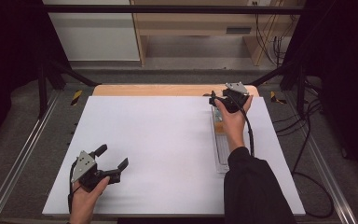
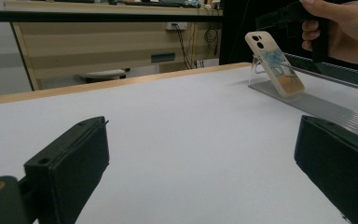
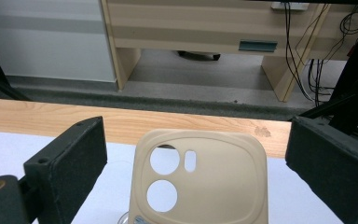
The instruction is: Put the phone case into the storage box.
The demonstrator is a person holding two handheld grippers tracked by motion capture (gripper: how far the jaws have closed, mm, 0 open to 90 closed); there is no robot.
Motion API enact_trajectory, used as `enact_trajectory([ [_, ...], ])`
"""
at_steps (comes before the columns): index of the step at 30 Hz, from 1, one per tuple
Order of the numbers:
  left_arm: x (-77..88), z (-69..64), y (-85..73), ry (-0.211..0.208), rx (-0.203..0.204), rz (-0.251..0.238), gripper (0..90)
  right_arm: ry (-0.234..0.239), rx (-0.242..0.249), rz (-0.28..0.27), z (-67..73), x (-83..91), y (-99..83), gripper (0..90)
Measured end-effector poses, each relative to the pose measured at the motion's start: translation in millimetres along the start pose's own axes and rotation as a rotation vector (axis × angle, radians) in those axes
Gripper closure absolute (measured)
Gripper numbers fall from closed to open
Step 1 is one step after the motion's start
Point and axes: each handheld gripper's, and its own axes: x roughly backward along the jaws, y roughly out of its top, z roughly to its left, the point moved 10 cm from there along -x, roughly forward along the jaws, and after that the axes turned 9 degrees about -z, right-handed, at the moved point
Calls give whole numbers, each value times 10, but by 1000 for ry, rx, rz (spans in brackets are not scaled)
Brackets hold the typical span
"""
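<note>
A beige phone case (image 2: 275, 63) with camera cut-outs and a printed picture leans upright on a small clear stand (image 2: 257, 70). The stand sits at the far end of a long ridged clear strip (image 1: 222, 154) on the right side of the white table sheet (image 1: 158, 140). My right gripper (image 1: 216, 100) hovers at the case's top, open, with the case (image 3: 200, 182) between its widely spread jaws and touching neither. In the high view a tan sliver of the case (image 1: 218, 125) peeks out beside the hand. My left gripper (image 1: 113, 156) rests open near the front left corner, holding nothing.
A wooden table edge (image 1: 168, 89) runs along the far side of the sheet. Beyond it stand a wooden desk (image 3: 191, 28) and hanging cables (image 3: 307, 56). Black frame bars (image 1: 168, 8) and metal rails (image 1: 23, 149) border the table.
</note>
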Motion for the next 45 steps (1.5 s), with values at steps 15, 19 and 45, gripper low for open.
enact_trajectory([
  [15, 0, -4, -2, -3, 1, 1, 28, 5, -2, -4, 25, 24, 36, 49],
  [19, 0, -4, -1, -3, 1, 1, 27, 10, -8, -7, 34, 36, 52, 49],
  [45, -1, -13, -1, -7, 0, 2, 28, 50, 12, -23, 68, 191, 188, 52],
])
